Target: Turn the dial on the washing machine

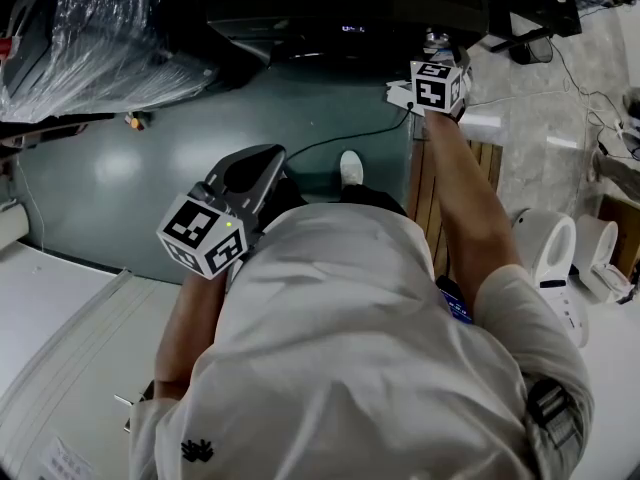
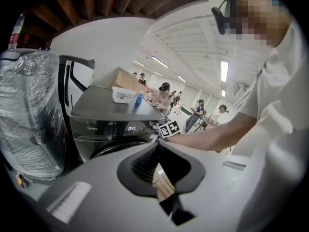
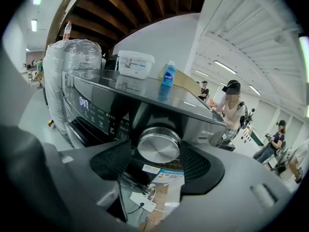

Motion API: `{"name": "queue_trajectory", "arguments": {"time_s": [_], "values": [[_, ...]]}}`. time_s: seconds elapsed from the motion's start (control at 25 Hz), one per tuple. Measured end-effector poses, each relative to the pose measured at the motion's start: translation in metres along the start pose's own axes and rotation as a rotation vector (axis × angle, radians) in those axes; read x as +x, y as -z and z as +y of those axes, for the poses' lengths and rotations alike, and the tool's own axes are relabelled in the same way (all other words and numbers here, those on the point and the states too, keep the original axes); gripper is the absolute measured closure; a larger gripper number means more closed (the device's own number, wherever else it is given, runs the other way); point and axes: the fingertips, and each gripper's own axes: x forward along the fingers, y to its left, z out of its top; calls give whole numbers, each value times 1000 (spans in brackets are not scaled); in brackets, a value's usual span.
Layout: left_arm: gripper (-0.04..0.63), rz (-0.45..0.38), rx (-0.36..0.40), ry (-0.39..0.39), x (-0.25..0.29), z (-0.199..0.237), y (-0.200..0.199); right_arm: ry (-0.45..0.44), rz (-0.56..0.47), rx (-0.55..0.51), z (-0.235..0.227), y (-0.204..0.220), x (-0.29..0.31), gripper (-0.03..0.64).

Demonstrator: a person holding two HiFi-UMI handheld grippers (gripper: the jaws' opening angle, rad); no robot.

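Brushed metal dial [image 3: 158,148] on the front panel of the washing machine [image 3: 99,111], right of the lit display [image 3: 83,102] and just above a sticker [image 3: 164,173]. Framed squarely between the two pads of the right gripper [image 3: 155,165], spread wide, one pad on each side, near the rim but not pressing on it (gap visible on both sides). Nothing grasped there.

Judged as the grasp step of the turn: lined up on the dial, not yet clamped. No telling the needed amount of turn from here. Next move calls for easing forward a touch, closing both pads evenly on the rim, then rolling the wrist about the dial's own axis without drifting sideways. Smooth metal, so likely to slip under a light or off-centre pinch.

Pose: right arm [image 1: 470,208] stretched straight ahead to the machine's panel, gripper tilted somewhat downward. Left gripper [image 2: 158,146] held low and close to the body on a bent arm, clenched tip to tip with nothing inside (only wooden slats [image 2: 161,185] behind the gap lower down). Aimed down over the grey-green floor [image 1: 120,178], well apart from the dial. No part in the turn, by the look of it.
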Motion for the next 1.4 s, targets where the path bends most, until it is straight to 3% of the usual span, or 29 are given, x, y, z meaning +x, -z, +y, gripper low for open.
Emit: {"name": "queue_trajectory", "arguments": {"time_s": [0.4,0.64,0.88,1.12,1.4], "values": [[540,-4,-6,-13,-2,3,0,31,15,55,-9,3,3,344],[540,-9,-9,-6,0,1,-1,-12,8,210,-13,-3,-4,344],[540,-9,-8,-4,-1,1,-1,-78,-8,452,-17,-1,-6,344],[540,-4,-5,0,0,-2,-1,-88,-10,382,-19,0,-6,337],[540,-5,-5,-2,-2,0,0,-25,2,90,-12,-2,-10,325]]}}
